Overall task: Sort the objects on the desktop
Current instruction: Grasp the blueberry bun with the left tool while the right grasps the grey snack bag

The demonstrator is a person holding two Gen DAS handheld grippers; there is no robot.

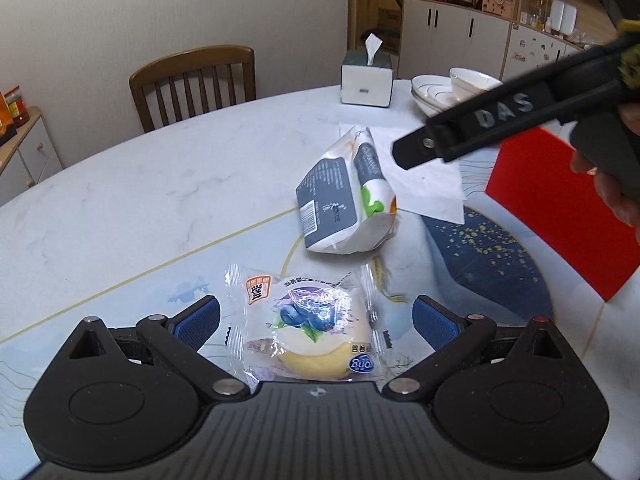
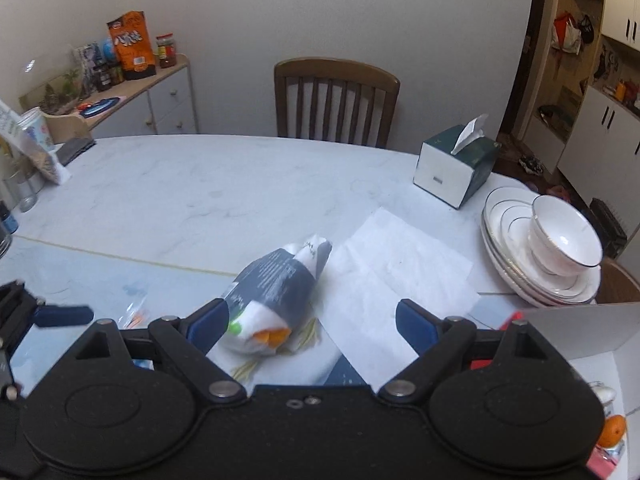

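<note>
A clear-wrapped blueberry cake [image 1: 312, 328] lies on the table between the blue pads of my left gripper [image 1: 316, 322], which stands open; the pads do not touch the wrapper. Further off lies a grey and white snack bag [image 1: 344, 196]. In the right wrist view that snack bag [image 2: 276, 296] lies between the wide jaws of my right gripper [image 2: 310, 324], open, with its left pad [image 2: 210, 326] close to or touching the bag. The right gripper's black finger [image 1: 472, 132] reaches in from the upper right of the left wrist view. A red box [image 1: 560, 204] stands at the right.
A white paper napkin [image 2: 400, 272] lies beside the snack bag. Stacked white plates [image 2: 516, 280] carry a bowl [image 2: 564, 240] at the right. A tissue box [image 2: 452, 168] stands behind, a wooden chair [image 2: 336, 100] beyond the table. A white box with an orange [image 2: 614, 430] sits at lower right.
</note>
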